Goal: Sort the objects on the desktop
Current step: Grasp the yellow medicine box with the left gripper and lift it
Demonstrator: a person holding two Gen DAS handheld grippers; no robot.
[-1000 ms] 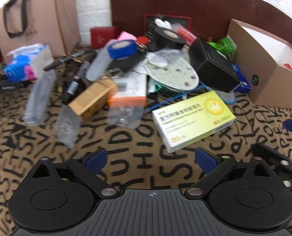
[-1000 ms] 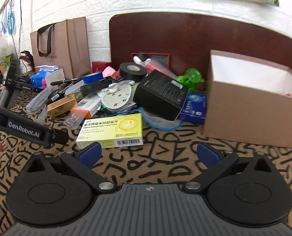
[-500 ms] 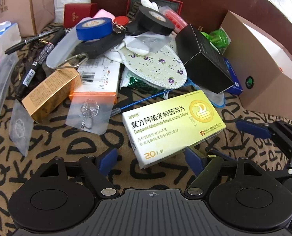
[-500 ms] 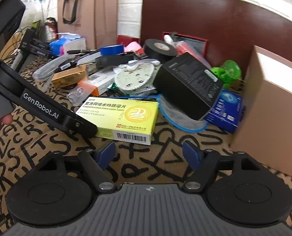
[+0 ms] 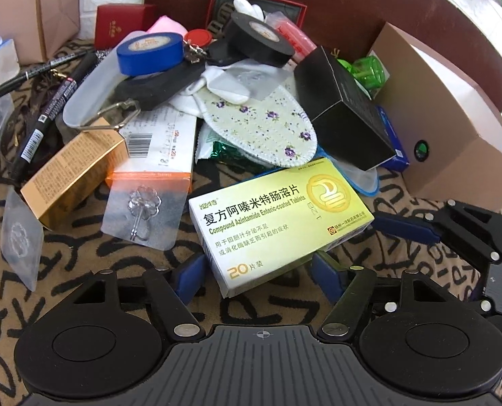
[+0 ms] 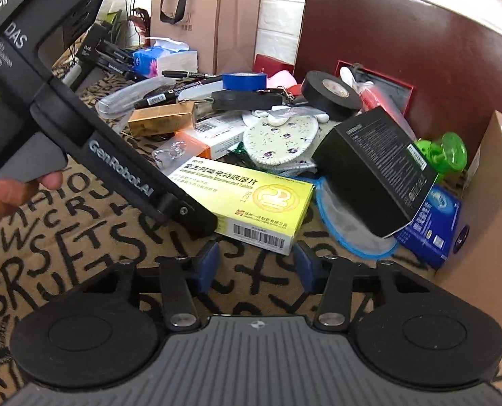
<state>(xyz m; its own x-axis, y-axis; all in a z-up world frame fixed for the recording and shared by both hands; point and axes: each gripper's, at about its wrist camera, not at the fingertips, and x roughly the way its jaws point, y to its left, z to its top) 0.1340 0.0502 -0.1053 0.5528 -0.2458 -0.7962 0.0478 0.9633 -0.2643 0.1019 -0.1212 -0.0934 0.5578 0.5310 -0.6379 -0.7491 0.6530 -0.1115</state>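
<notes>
A yellow-green tablet box [image 5: 278,218] lies flat at the near edge of a heap of desk clutter on a letter-patterned cloth. My left gripper [image 5: 262,279] is open, its blue pads on either side of the box's near end, apart from it. In the right wrist view the same box [image 6: 251,203] lies just ahead of my right gripper [image 6: 256,262], which is open and empty. The left gripper's black body [image 6: 91,142] reaches in from the left and touches the box's near left corner.
Behind the tablet box lie a black box [image 5: 342,111], a flowered insole [image 5: 261,125], blue tape [image 5: 149,52], black tape [image 5: 259,39], a gold box [image 5: 71,172], an orange-white box [image 5: 159,149], a bagged hook [image 5: 142,209] and pens [image 5: 41,128]. A brown cardboard box [image 5: 454,135] stands at the right.
Both grippers have moved forward to the tablet box. The left gripper's pads now straddle its near end; the right gripper has come close to its barcode side. Both jaws have narrowed slightly.
</notes>
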